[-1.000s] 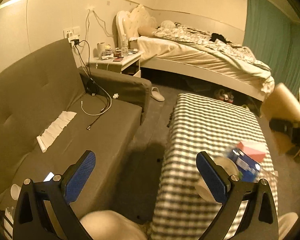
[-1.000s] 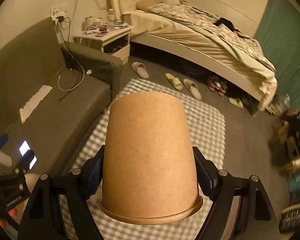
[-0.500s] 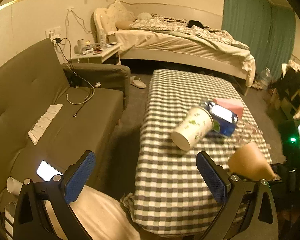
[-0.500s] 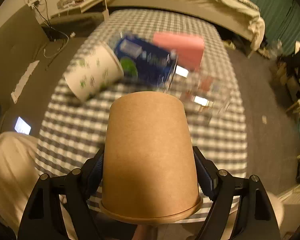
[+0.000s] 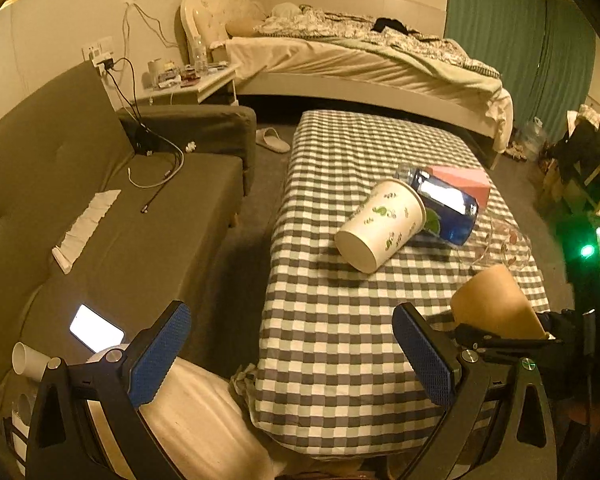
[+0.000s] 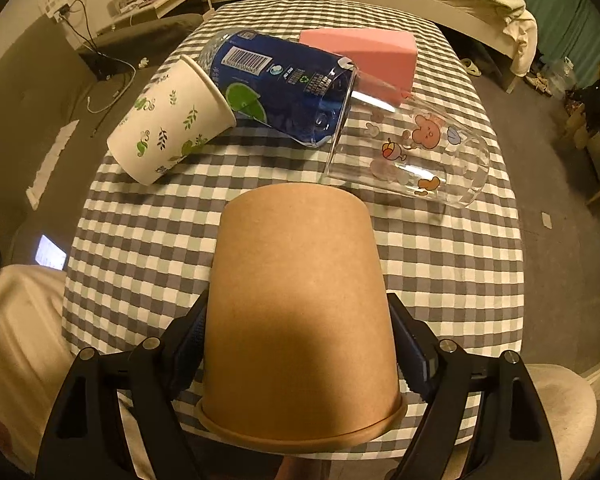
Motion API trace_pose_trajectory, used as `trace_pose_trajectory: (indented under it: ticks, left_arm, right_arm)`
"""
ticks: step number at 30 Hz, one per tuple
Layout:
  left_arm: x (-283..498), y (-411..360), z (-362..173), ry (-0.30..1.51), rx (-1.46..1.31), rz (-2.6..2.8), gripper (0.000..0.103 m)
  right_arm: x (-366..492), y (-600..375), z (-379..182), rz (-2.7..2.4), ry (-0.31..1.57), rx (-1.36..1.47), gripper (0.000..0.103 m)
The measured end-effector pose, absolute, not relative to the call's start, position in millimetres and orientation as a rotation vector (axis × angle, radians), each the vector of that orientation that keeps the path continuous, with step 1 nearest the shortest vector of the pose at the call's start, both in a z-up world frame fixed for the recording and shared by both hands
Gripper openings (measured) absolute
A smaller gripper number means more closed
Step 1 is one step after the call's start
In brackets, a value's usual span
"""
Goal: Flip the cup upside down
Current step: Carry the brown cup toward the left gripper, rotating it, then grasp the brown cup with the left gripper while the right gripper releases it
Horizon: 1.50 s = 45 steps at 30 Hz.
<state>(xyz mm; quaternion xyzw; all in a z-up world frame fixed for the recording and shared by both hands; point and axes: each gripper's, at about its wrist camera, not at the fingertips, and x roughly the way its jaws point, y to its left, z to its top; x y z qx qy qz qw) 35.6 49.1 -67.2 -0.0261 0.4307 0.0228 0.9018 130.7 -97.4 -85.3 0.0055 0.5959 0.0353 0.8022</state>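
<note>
My right gripper (image 6: 296, 344) is shut on a plain brown paper cup (image 6: 300, 312), rim toward the camera and base pointing away, held above the near end of the checked table (image 6: 140, 248). The same cup (image 5: 494, 304) shows at the right of the left wrist view, over the table's near right corner. My left gripper (image 5: 292, 356) is open and empty, over the table's near left edge and the gap beside the sofa.
A white leaf-print paper cup (image 6: 168, 120), a blue bottle (image 6: 284, 88), a clear cartoon-print glass (image 6: 412, 148) and a pink box (image 6: 364, 56) lie on the table beyond the brown cup. A grey sofa (image 5: 100, 208) with a lit phone (image 5: 96, 328) stands left; a bed (image 5: 360, 64) behind.
My right gripper has swung from facing the room to looking down over the table, the brown cup still held. The left view has turned right toward the table and steadied.
</note>
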Motion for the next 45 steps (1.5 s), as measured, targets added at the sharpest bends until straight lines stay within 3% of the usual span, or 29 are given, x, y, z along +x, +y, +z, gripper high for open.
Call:
trace_pose_trajectory:
  ticks: [3, 15, 32, 35, 38, 45]
  left_arm:
    - [39, 44, -68, 0.91, -0.043, 0.044, 0.103]
    - [78, -27, -48, 0.998, 0.015, -0.068, 0.103]
    - [147, -114, -115, 1.426, 0.004, -0.172, 0.103]
    - [148, -119, -128, 1.476, 0.014, -0.19, 0.101]
    - [146, -123, -134, 1.506, 0.019, -0.237, 0.083]
    - [138, -127, -105, 1.439, 0.032, -0.289, 0.083]
  right_arm:
    - [128, -105, -73, 0.098, 1.246, 0.056, 0.09]
    - [109, -168, 1, 0.04, 1.041, -0.017, 0.091]
    - [100, -237, -43, -0.074, 1.074, -0.055, 0.091]
    - [100, -239, -48, -0.072, 1.071, -0.049, 0.091]
    - [101, -240, -50, -0.066, 1.075, -0.035, 0.091]
    - [99, -244, -43, -0.084, 1.048, -0.028, 0.091]
